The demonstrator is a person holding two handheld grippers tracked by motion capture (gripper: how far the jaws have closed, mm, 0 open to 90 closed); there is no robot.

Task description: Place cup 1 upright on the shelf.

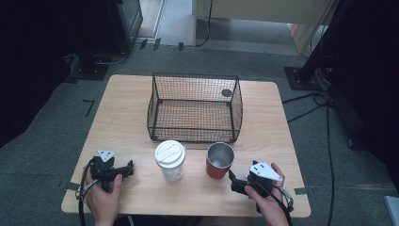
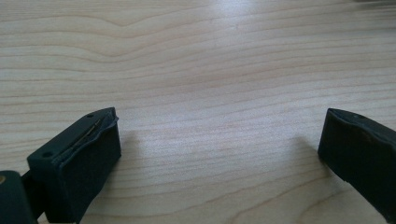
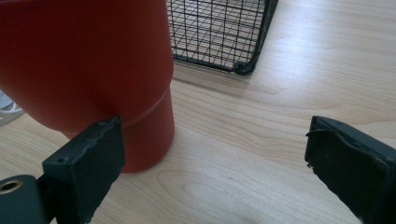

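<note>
Right claw (image 1: 234,180) stands wide beside the red cup (image 1: 219,161); centre the cup between the jaws before closing.

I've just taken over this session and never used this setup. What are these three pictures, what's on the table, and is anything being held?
No robot arm here: a person holds a two-jaw gripper in each hand. The high view looks down on the wooden table; the other two come from cameras riding on each gripper. On the table stand a black wire basket, a clear jar with a white lid and a red cup. The left gripper is open over bare wood. The right gripper is open too, with the red cup just beside one jaw, not between them. Nothing is held.
</note>
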